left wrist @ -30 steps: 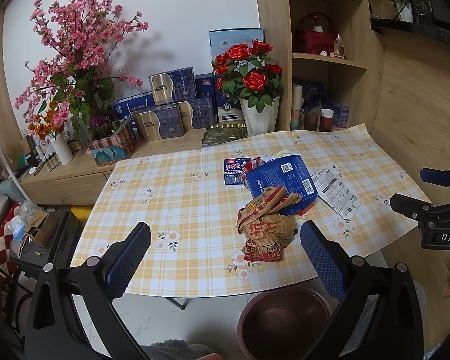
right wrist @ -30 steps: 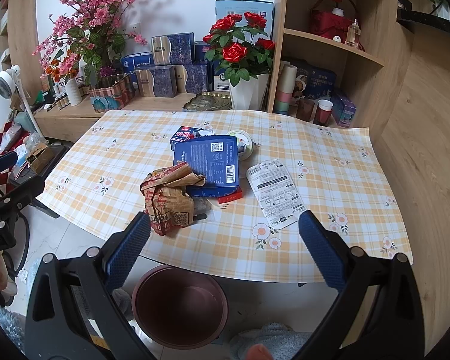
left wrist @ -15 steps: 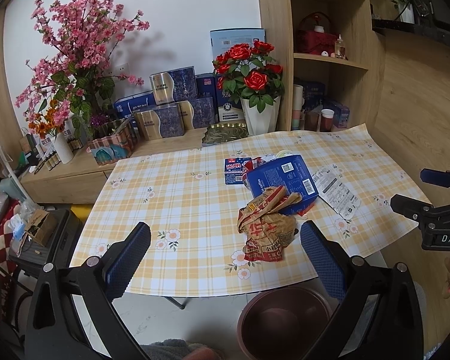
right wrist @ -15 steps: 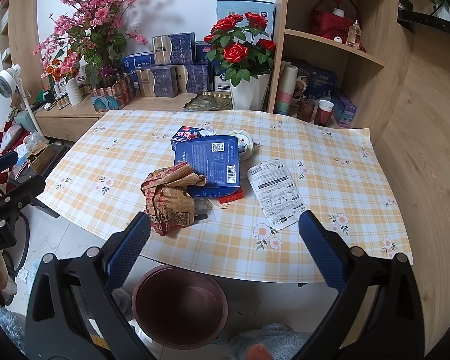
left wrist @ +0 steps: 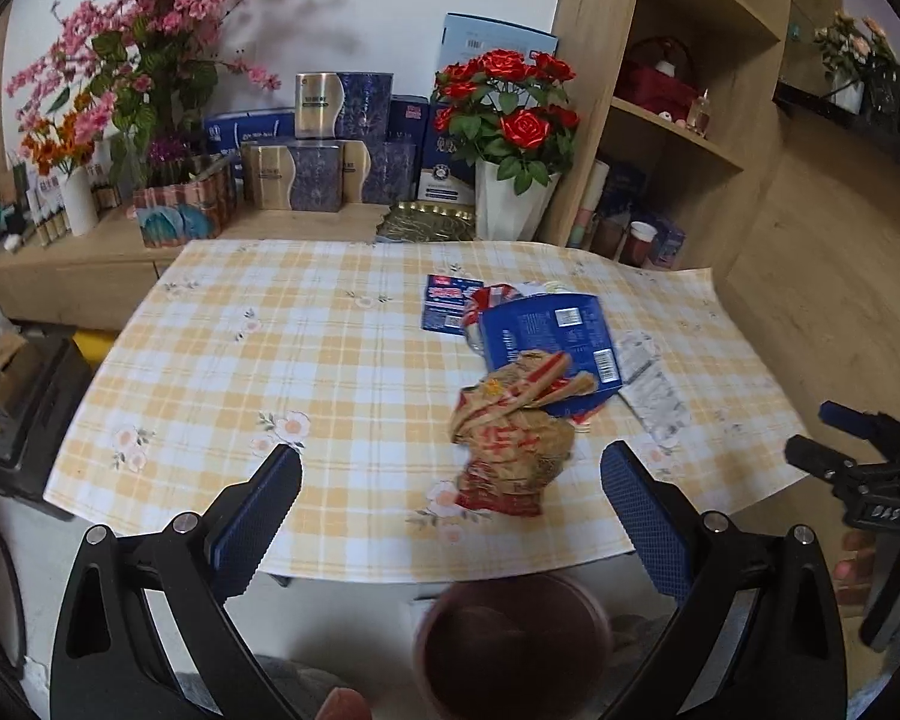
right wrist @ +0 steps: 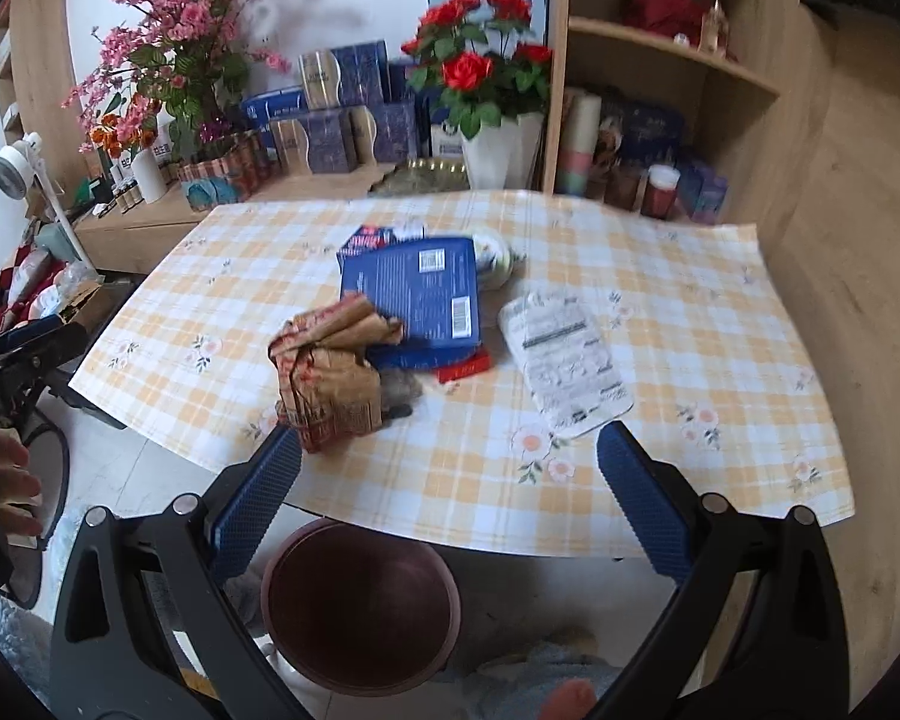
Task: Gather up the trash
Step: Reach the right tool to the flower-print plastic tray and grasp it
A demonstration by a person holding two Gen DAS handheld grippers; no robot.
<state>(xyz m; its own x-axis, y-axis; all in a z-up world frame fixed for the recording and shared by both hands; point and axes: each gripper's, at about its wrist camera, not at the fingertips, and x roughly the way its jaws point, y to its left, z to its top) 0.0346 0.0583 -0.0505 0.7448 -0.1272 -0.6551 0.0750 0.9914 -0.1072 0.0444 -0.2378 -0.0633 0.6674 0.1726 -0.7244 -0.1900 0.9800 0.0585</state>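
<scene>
The trash lies in one loose cluster on the worktop [right wrist: 660,276], ahead of both pairs of jaws: a crumpled brown paper bag [right wrist: 330,369] nearest us, a flat blue box [right wrist: 417,294] behind and partly under it, a white printed pouch [right wrist: 564,354] just beside the box, a small blue-and-red packet [left wrist: 450,300] at the far side, and a round white lid [right wrist: 495,252] peeking out behind the box. We hold the left gripper [left wrist: 450,504] and the right gripper [right wrist: 450,492] short of the worktop's near edge, each with its jaws spread wide and empty. Below and between the jaws, on the floor, stands the dark red bin [right wrist: 360,600]; as far as we can see into it, nothing has gone in. So we judge the collecting barely begun: every piece is left to pick up and drop in. The paper bag, closest to the edge above the bin, looks the natural first grab.
</scene>
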